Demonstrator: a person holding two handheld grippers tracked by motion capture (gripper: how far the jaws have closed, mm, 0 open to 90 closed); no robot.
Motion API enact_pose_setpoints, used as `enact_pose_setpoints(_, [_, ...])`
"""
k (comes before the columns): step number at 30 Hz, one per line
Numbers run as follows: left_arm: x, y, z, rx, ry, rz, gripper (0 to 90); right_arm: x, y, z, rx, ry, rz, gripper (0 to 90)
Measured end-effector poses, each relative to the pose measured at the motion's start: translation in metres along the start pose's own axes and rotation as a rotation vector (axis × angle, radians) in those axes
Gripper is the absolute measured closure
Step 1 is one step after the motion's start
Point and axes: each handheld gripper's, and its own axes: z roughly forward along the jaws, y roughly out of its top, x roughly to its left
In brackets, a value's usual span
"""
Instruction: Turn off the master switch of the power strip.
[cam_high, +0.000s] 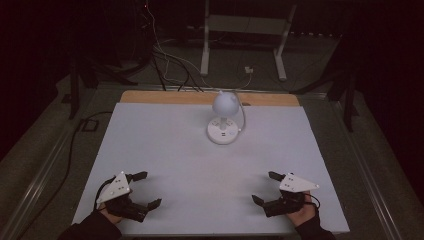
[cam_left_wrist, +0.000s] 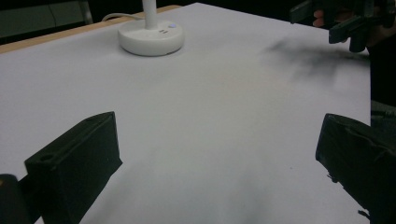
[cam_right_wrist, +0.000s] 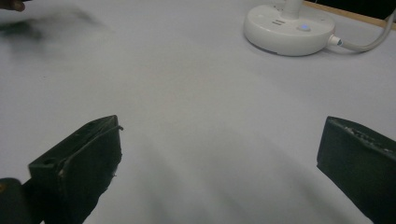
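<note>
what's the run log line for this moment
left gripper open, empty | right gripper open, empty | lamp upright, far centre of table, untouched

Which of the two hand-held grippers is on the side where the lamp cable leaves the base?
The right hand-held gripper: the cable leaves the lamp base on the right, away from the left hand-held gripper.

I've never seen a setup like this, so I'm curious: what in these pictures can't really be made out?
- Desk lamp: both gripper views cut off its head at the top edge, leaving the base and stem.
- Base markings: too small to read.
- Lamp cable: runs off the right gripper view's edge.
- Room behind the table: too dark in the high view.
- Right gripper, in the left gripper view: cropped by the top edge.
</note>
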Motion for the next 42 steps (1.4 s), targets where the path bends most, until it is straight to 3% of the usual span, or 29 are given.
enact_pose_setpoints(15, [0.001,0.001,-0.002,-0.011,0.0,-0.017,0.4,0.006,0.003,0.001,0.036,0.018,0.007,0.0])
enact_pose_setpoints(29, [0.0,0.0,0.0,0.02,0.008,-0.007,0.4,0.012,0.011,0.001,0.086,0.025,0.001,0.0])
enact_pose_setpoints(42, [0.001,0.0,0.0,0.014,0.021,-0.018,0.4,0.016,0.027,-0.001,0.101,0.056,0.047,0.0])
